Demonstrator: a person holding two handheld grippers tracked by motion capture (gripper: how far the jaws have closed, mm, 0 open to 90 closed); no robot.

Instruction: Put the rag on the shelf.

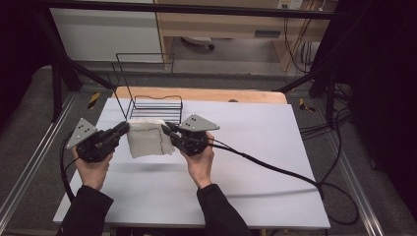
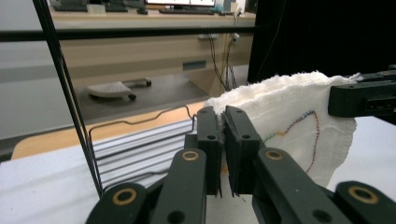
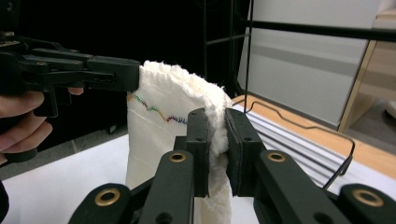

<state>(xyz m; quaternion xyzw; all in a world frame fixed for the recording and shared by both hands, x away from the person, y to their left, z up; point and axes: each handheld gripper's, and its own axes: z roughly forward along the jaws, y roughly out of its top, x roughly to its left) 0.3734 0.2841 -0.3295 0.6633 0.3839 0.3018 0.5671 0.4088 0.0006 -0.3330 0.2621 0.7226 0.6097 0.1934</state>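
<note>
Nearest the person, in the high view, two dark sleeves come up from six o'clock and each hand carries a tool. The left gripper point(image 1: 122, 129) is clamped on the upper left corner of a white cloth point(image 1: 149, 139), and the right gripper point(image 1: 167, 130) is clamped on its upper right corner. The cloth hangs between them, clear above the white table point(image 1: 255, 147), just short of the table's middle toward eleven o'clock.

In the left gripper view the jaws stand nearly together with the cloth's edge pinched between the pads; the right gripper view shows the same, with a thick fold squeezed between its pads.

The cloth looks light, soft and limp: it drapes and folds under its own weight, its edges are fuzzy, and it seems doubled into several layers. Corners or the top hem are the sensible places to hold it, since a hold in the middle would let the layers sag and slip apart. A wavy line of multicoloured stitching point(image 2: 299, 126) runs across its face; no brand, label or readable writing shows on it.

Beyond the cloth, at twelve o'clock, a black wire rack point(image 1: 152, 101) stands on the table's far edge.
</note>
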